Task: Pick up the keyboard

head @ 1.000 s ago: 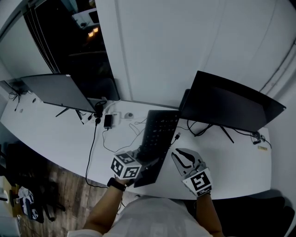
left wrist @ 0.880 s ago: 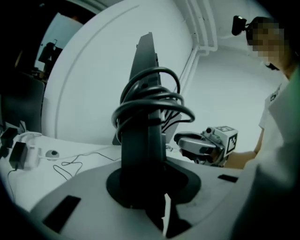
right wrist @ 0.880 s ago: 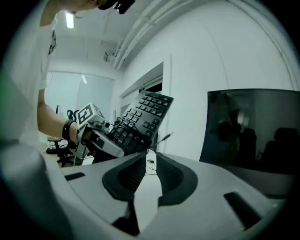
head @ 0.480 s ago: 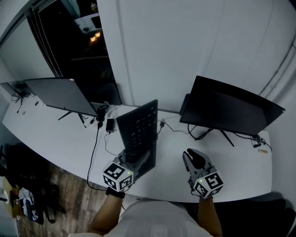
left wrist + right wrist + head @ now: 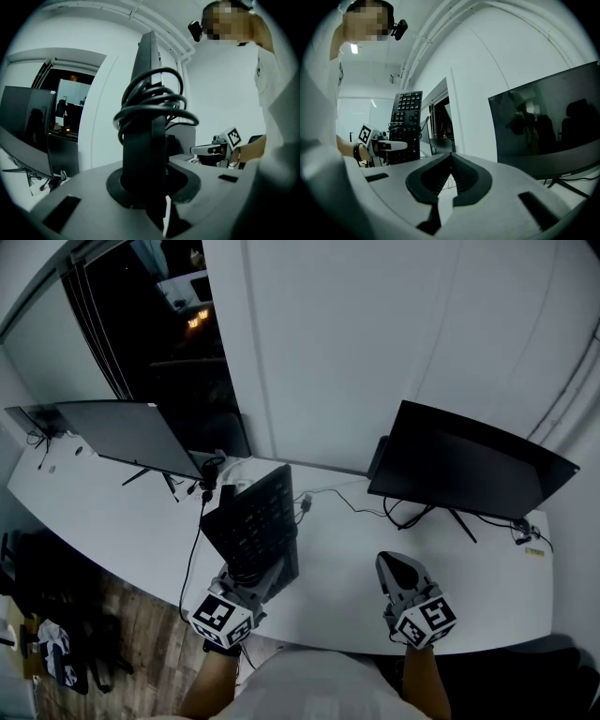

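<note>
The left hand-held gripper (image 5: 255, 579) is clamped on the near edge of the black keyboard (image 5: 251, 521). The keyboard is up off the white counter (image 5: 337, 563) and tilted steeply on end. A coiled cable (image 5: 152, 105) bunches against it just above the jaws; it looks like the keyboard's own lead, though it's dim. The right hand-held gripper (image 5: 397, 568) hovers above the counter, in front of the right monitor (image 5: 459, 460). Its jaws have just been closing and are now together with nothing between them.

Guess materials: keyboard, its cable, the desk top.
Keyboard: likely matte black plastic; dull moulded keys, no glare.
Cable: looks rubber- or PVC-jacketed; slightly glossy black, holds loose coils.
Desk: white and smooth, probably laminate; the core is not visible.
</note>
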Tool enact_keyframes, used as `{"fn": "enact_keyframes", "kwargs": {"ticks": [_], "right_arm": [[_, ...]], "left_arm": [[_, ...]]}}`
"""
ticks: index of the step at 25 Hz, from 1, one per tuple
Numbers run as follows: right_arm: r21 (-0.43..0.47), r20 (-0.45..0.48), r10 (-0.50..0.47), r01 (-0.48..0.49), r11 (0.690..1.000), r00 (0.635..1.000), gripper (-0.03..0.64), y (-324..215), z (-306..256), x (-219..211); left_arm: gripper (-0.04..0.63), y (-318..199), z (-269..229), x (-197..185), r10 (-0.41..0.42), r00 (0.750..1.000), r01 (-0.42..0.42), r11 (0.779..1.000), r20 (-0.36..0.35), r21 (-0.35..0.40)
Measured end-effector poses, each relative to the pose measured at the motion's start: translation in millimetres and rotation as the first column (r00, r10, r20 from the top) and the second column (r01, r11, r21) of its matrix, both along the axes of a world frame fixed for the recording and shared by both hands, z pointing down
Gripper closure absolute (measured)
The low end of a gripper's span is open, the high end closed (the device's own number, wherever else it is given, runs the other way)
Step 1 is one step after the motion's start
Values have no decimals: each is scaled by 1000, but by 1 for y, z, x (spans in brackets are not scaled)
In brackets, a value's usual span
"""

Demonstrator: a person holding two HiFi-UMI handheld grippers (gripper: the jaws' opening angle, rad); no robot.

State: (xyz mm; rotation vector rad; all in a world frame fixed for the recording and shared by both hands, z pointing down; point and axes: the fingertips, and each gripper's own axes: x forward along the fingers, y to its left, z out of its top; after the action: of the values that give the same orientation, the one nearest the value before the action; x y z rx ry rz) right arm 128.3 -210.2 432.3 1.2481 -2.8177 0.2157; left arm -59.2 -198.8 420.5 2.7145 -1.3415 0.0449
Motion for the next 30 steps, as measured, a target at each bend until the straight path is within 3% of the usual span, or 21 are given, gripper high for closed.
{"fn": "enact_keyframes", "kwargs": {"ticks": [10, 30], "right_arm": [[-4, -48, 7, -7, 1000, 999, 617, -1, 7, 2], [-6, -69, -22, 21, 1000, 997, 617, 4, 16, 1]], "left_arm": [[534, 4, -14, -22, -65, 997, 65, 998, -37, 1], [534, 9, -14, -4, 0, 999, 0, 1000, -46, -3]]}}
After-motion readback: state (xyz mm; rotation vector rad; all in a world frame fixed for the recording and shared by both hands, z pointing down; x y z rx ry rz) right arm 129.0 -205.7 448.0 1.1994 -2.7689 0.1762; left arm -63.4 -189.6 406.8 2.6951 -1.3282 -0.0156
